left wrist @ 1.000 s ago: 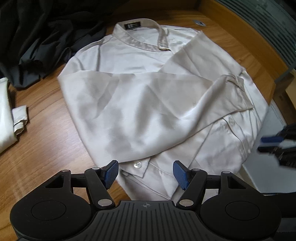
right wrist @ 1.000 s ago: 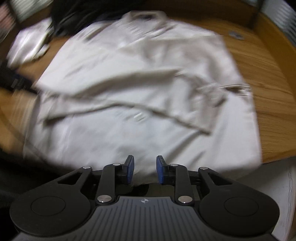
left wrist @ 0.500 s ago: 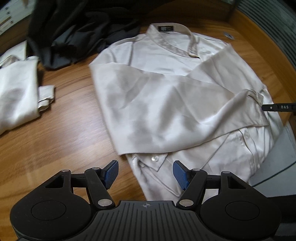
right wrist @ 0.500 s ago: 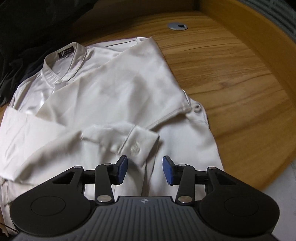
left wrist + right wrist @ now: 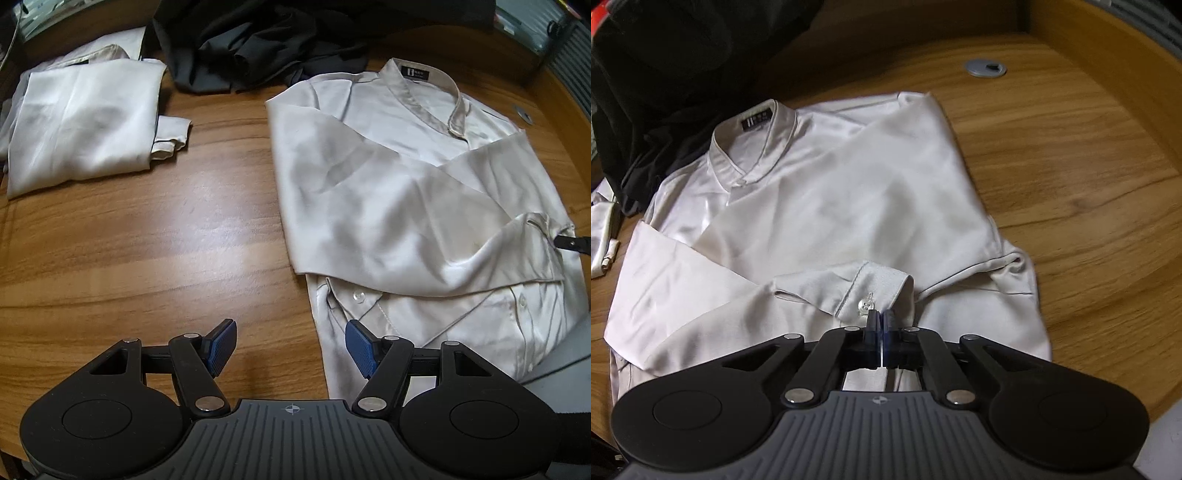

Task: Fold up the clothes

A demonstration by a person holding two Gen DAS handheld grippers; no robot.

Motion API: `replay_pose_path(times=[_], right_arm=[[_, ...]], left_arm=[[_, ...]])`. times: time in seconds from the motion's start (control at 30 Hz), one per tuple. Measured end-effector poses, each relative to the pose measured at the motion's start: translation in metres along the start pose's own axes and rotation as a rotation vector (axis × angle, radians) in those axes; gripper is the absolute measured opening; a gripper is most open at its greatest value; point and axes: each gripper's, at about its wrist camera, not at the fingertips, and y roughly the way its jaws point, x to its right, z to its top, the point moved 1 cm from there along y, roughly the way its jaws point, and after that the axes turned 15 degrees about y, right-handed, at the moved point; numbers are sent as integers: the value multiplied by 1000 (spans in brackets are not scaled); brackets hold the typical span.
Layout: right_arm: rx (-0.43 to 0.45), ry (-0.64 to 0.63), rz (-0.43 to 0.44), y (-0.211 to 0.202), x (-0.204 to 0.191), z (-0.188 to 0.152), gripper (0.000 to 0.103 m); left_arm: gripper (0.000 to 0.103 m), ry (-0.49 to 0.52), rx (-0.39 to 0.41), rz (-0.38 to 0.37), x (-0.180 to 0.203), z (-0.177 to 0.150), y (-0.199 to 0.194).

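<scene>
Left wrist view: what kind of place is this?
Probably an office desk used as a folding station: a wood-grain tabletop with a cable grommet, a cream shirt laid flat, a folded pale garment and a dark clothes pile.

Soft indoor light falls from above, leaving a pale sheen across the bench [image 5: 207, 236] in the left wrist view. The satin shirt [image 5: 388, 206] carries gentle highlights and grey fold shadows. The right wrist view is dimmer and grainier, slightly soft, its far-left corner nearly black. Fisheye distortion bends the bench edges in both.
</scene>
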Motion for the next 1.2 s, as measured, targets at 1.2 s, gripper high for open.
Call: replay_pose_path(times=[1.2], right_arm=[[163, 25, -204, -103, -52, -101, 24]], left_arm=[[68, 262, 102, -35, -54, 89, 4]])
